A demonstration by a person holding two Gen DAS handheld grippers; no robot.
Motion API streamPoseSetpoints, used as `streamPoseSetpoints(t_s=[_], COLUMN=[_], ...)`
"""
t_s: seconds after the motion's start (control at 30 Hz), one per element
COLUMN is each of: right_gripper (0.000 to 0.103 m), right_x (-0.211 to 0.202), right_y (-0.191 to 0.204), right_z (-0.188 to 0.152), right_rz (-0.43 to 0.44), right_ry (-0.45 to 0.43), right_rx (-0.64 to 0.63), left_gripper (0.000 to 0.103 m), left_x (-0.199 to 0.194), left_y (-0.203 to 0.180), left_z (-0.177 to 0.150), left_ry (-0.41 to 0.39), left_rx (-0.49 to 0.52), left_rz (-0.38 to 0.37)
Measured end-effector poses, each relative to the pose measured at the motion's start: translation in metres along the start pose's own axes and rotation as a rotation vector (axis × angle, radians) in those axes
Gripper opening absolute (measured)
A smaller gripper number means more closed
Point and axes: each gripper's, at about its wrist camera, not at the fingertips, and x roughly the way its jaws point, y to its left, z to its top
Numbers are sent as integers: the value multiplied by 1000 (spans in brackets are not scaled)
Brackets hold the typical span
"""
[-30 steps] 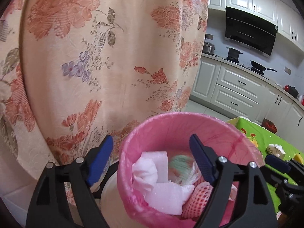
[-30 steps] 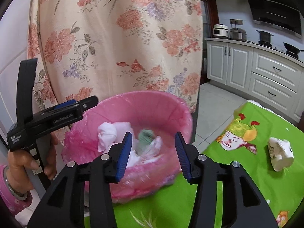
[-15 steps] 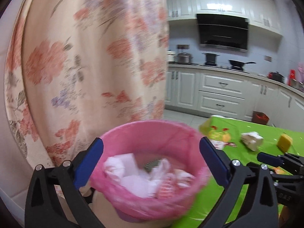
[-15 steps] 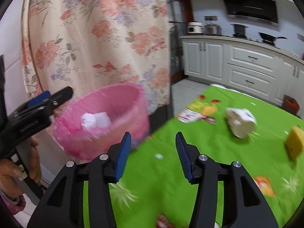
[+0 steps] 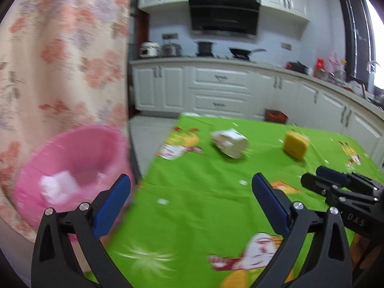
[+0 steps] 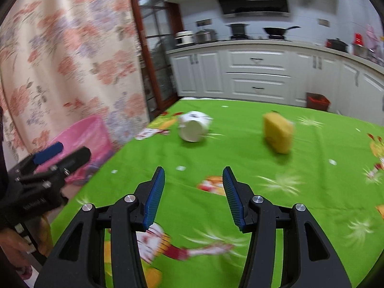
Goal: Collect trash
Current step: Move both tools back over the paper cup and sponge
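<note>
Green cartoon-print tabletop (image 6: 312, 168) before you, pink-lined round bin (image 5: 79, 158) at its left edge holding crumpled white tissue (image 5: 57, 188), your left tongs (image 5: 190, 199) and right tongs (image 6: 194, 192) both spread, empty.

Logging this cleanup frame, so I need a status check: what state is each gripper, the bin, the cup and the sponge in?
left gripper: open, empty.
right gripper: open, empty.
pink bin: lined, holding white trash, beside the table.
paper cup: tipped on its side.
yellow sponge: standing on edge on the green tablecloth.

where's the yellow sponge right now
The yellow sponge sits on the green tablecloth, right of the tipped white cup and ahead-right of the open right gripper.
</note>
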Motion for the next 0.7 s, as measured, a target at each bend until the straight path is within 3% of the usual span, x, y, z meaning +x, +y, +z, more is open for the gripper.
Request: streamPoseSetpoints(t_s=[0.17, 0.37, 0.7], right_gripper=[51, 52, 58], right_x=[-11, -14, 23], right_y=[-36, -74, -96], right_z=[-7, -9, 5], right_rz=[-68, -132, -165], right_ry=[-7, -7, 29], right_rx=[54, 117, 97], left_gripper=[98, 98, 98], left_x=[31, 56, 70], left_y=[-29, -47, -55], left_z=[-8, -14, -16], left_ry=[62, 93, 143], left_rx=[3, 33, 79], left_rz=[-24, 11, 14])
